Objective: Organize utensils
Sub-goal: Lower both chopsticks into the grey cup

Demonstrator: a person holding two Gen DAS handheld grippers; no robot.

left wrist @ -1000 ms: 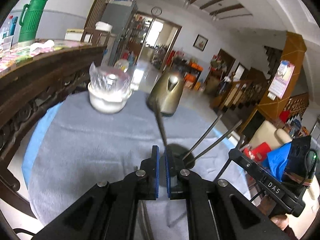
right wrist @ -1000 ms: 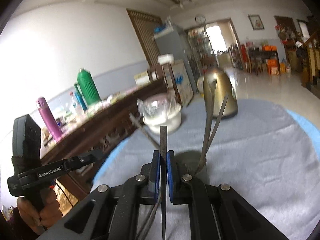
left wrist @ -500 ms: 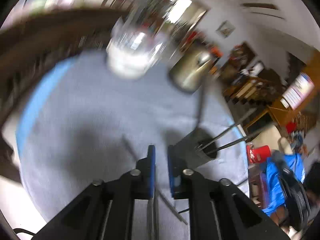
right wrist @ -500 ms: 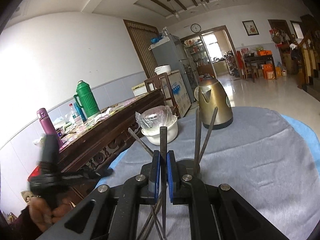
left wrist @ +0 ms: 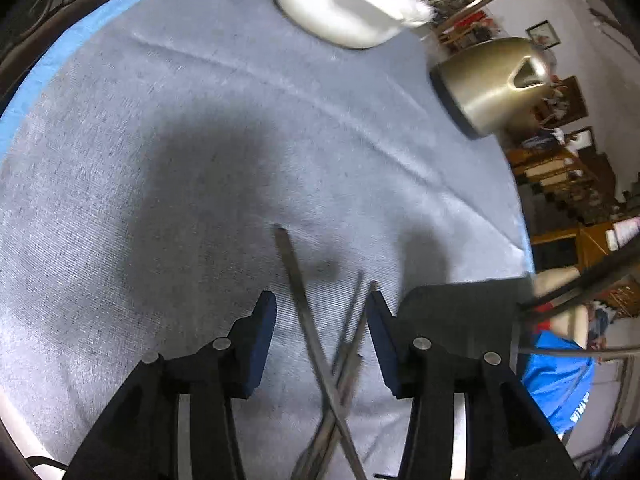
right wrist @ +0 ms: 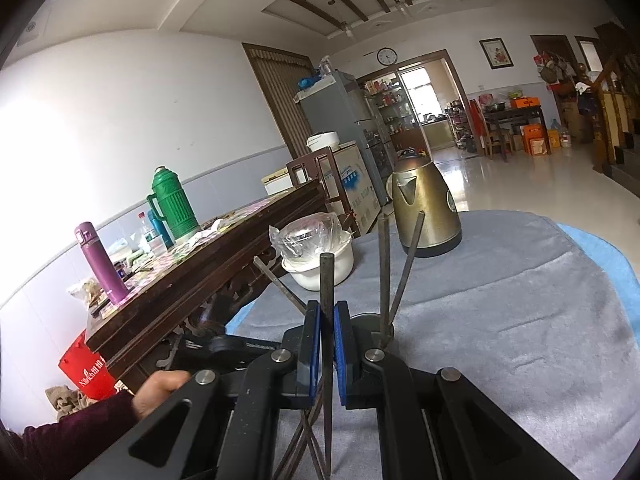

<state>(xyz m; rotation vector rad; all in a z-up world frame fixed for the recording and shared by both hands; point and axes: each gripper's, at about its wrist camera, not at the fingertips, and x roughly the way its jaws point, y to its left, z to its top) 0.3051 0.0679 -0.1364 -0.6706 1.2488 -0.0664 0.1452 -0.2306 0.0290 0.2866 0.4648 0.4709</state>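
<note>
My left gripper points down at the grey cloth, its jaws opening. Two crossed metal chopsticks lie on the cloth between the blue pads, untouched by either pad. The dark utensil holder stands just to the right with chopsticks sticking out of it. In the right wrist view my right gripper is shut on one dark chopstick, held upright. Behind it is the holder with three chopsticks leaning in it. A hand holds the left gripper at lower left.
A white bowl covered in plastic film and a brass-coloured kettle stand at the far side of the round table. A dark wooden table with flasks runs along the left.
The left gripper let go of its chopstick at the holder, dropped and tipped down toward the cloth, and opened over the crossed chopsticks. The right gripper kept still with its chopstick.
</note>
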